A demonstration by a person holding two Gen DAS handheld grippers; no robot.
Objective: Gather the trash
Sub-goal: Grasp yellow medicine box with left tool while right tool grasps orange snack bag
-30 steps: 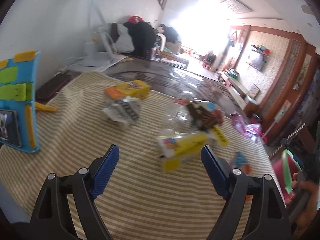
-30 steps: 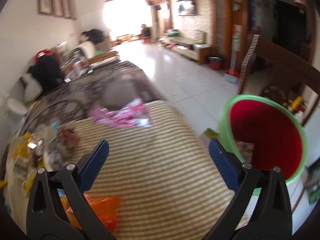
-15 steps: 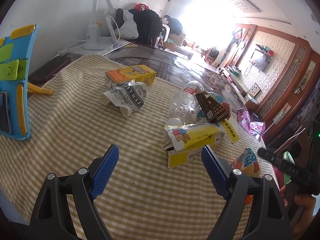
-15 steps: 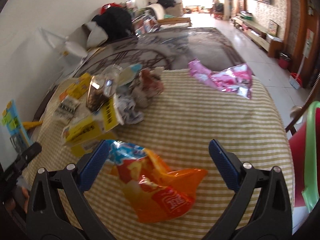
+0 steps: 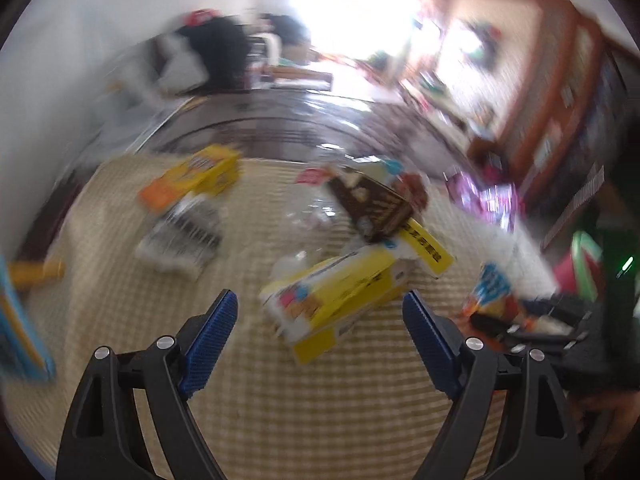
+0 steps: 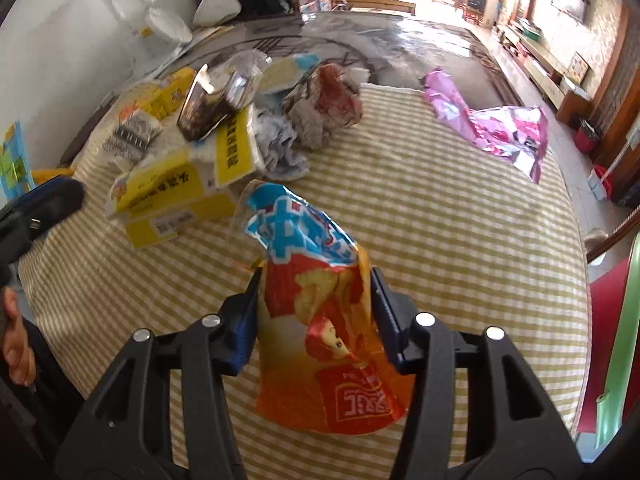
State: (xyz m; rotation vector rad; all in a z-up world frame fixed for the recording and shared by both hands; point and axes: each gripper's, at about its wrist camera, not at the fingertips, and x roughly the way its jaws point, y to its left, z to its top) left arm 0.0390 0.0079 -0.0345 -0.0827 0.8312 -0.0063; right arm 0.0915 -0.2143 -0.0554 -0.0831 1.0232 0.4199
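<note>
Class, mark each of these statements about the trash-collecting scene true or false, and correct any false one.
1. The right gripper has closed on an orange snack bag. True.
2. The left gripper grips the yellow box. False: its jaws stand open, with the box lying ahead of them.
3. A pink wrapper lies apart from the main pile. True.
4. The tablecloth is plain blue. False: it is striped tan and cream.

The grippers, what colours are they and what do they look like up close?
Both look alike: the left gripper and the right gripper have black plastic arms with triangular cut-outs and round silver bolts. Each finger ends in a flat blue pad with a fine ridged texture.
</note>
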